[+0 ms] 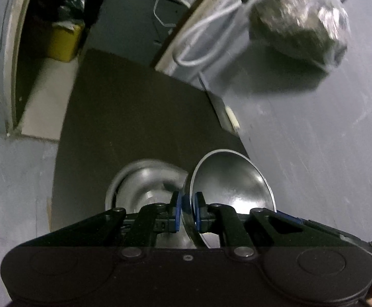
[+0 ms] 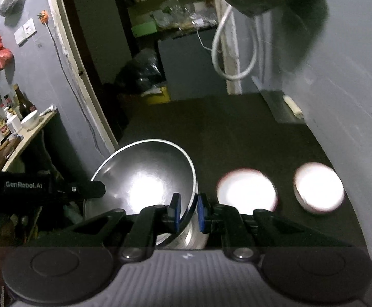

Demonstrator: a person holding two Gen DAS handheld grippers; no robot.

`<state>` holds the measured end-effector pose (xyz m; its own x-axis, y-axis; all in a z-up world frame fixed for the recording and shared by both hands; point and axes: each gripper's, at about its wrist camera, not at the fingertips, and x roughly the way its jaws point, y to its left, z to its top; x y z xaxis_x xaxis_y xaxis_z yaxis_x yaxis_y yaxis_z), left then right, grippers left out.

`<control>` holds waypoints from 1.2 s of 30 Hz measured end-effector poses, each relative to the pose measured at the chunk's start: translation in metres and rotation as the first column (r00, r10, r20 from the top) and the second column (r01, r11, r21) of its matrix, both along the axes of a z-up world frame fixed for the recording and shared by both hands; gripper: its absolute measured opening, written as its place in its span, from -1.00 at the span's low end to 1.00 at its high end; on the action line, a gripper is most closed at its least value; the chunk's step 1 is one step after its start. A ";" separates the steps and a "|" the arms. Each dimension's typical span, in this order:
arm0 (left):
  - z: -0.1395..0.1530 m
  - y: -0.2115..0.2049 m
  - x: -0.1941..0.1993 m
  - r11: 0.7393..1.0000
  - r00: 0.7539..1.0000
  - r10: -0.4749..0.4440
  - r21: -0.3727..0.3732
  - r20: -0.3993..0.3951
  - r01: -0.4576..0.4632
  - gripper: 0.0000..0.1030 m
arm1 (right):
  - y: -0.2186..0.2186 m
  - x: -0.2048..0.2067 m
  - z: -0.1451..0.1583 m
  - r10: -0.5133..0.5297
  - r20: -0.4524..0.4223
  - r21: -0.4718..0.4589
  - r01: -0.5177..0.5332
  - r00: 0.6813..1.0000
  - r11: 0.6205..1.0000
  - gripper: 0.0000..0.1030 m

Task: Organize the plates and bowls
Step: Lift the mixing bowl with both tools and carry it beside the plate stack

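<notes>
My left gripper (image 1: 187, 203) is shut on the rim of a steel bowl (image 1: 234, 179), held tilted above the dark table (image 1: 124, 117). A second steel bowl (image 1: 145, 181) lies below and to the left of it. In the right wrist view my right gripper (image 2: 188, 206) is shut on the rim of a steel bowl (image 2: 145, 179), tilted on edge; the left gripper's black body (image 2: 42, 188) touches that bowl's left rim. Two white plates (image 2: 247, 190) (image 2: 319, 186) lie flat on the table (image 2: 211, 128) to the right.
A grey wall (image 1: 314, 153) borders the table on the right, with a hanging bag (image 1: 298, 25) and white cables (image 1: 211, 25). A doorway with a yellow box (image 1: 63, 41) lies beyond. A side shelf with bottles and a white bowl (image 2: 29, 120) stands at left.
</notes>
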<state>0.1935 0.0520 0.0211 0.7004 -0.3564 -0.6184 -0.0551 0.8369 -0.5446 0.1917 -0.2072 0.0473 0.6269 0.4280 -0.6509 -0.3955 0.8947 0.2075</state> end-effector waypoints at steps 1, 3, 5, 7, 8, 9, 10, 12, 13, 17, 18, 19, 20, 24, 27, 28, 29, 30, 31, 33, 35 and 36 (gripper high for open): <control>-0.001 -0.003 -0.003 1.000 1.000 -0.011 -0.004 -0.014 0.011 -0.78 | -0.004 -0.006 -0.003 -0.005 -0.015 -0.002 0.005 1.000 1.000 -0.70; -0.005 -0.007 -0.012 0.999 0.999 -0.036 -0.005 -0.041 0.035 -0.78 | -0.013 -0.016 -0.008 -0.018 -0.048 -0.001 0.018 0.999 1.000 -0.70; -0.010 -0.013 -0.020 0.998 0.995 -0.067 0.005 -0.072 0.068 -0.77 | -0.022 -0.025 -0.015 -0.036 -0.094 0.011 0.037 0.995 0.999 -0.70; -0.015 -0.017 -0.027 0.995 0.990 -0.096 0.008 -0.105 0.098 -0.77 | -0.030 -0.033 -0.022 -0.044 -0.132 0.012 0.046 0.990 0.999 -0.70; -0.018 -0.018 -0.030 0.994 0.987 -0.109 0.007 -0.121 0.111 -0.77 | -0.033 -0.037 -0.025 -0.047 -0.152 0.013 0.050 0.987 0.999 -0.70; -0.021 -0.019 -0.034 0.992 0.983 -0.123 0.009 -0.139 0.126 -0.77 | -0.035 -0.040 -0.027 -0.048 -0.170 0.013 0.051 0.984 0.999 -0.70; -0.024 -0.020 -0.037 0.990 0.978 -0.135 0.009 -0.156 0.138 -0.77 | -0.037 -0.043 -0.030 -0.046 -0.186 0.010 0.049 0.982 0.999 -0.70; -0.030 -0.020 -0.039 0.988 0.970 -0.149 0.000 -0.192 0.152 -0.77 | -0.038 -0.048 -0.034 -0.037 -0.214 0.002 0.038 0.976 0.999 -0.70; -0.033 -0.019 -0.042 0.987 0.964 -0.158 -0.006 -0.214 0.160 -0.77 | -0.039 -0.052 -0.037 -0.030 -0.231 -0.005 0.030 0.973 1.000 -0.70; -0.041 -0.011 -0.046 0.986 0.947 -0.165 -0.020 -0.275 0.165 -0.78 | -0.037 -0.063 -0.047 0.008 -0.295 -0.016 -0.014 0.956 1.000 -0.70; -0.041 -0.008 -0.049 0.986 0.944 -0.164 -0.027 -0.287 0.163 -0.79 | -0.034 -0.065 -0.048 0.020 -0.305 -0.019 -0.027 0.952 0.999 -0.70; -0.043 -0.004 -0.051 0.986 0.939 -0.164 -0.036 -0.301 0.160 -0.79 | -0.031 -0.067 -0.048 0.031 -0.315 -0.026 -0.042 0.949 0.999 -0.70; -0.043 -0.002 -0.055 0.986 0.935 -0.164 -0.040 -0.313 0.160 -0.79 | -0.028 -0.068 -0.049 0.043 -0.326 -0.034 -0.057 0.944 0.998 -0.70; -0.049 0.005 -0.063 0.985 0.914 -0.167 -0.027 -0.369 0.169 -0.79 | -0.017 -0.071 -0.051 0.096 -0.370 -0.037 -0.118 0.924 0.992 -0.70; -0.053 0.007 -0.069 0.985 0.901 -0.165 -0.014 -0.401 0.174 -0.81 | -0.012 -0.074 -0.053 0.123 -0.397 -0.037 -0.150 0.909 0.988 -0.70; -0.052 0.007 -0.069 0.985 0.901 -0.164 -0.010 -0.402 0.174 -0.81 | -0.010 -0.074 -0.053 0.130 -0.401 -0.038 -0.158 0.907 0.987 -0.70; -0.051 0.007 -0.070 0.984 0.900 -0.165 -0.007 -0.405 0.177 -0.81 | -0.010 -0.074 -0.053 0.135 -0.403 -0.039 -0.164 0.905 0.986 -0.70; -0.051 0.007 -0.072 0.984 0.898 -0.166 -0.005 -0.408 0.180 -0.81 | -0.009 -0.074 -0.052 0.138 -0.405 -0.039 -0.168 0.904 0.985 -0.70; -0.052 0.008 -0.073 0.984 0.897 -0.166 -0.008 -0.409 0.179 -0.81 | -0.009 -0.074 -0.052 0.139 -0.407 -0.037 -0.168 0.903 0.985 -0.70; -0.052 0.008 -0.073 0.984 0.897 -0.166 -0.012 -0.411 0.176 -0.81 | -0.009 -0.072 -0.052 0.139 -0.410 -0.034 -0.167 0.901 0.985 -0.70; -0.052 0.008 -0.074 0.984 0.896 -0.167 -0.013 -0.412 0.177 -0.81 | -0.010 -0.073 -0.052 0.137 -0.412 -0.033 -0.165 0.901 0.986 -0.69; -0.052 0.008 -0.074 0.984 0.895 -0.168 -0.014 -0.413 0.178 -0.81 | -0.010 -0.073 -0.051 0.137 -0.412 -0.031 -0.164 0.901 0.986 -0.69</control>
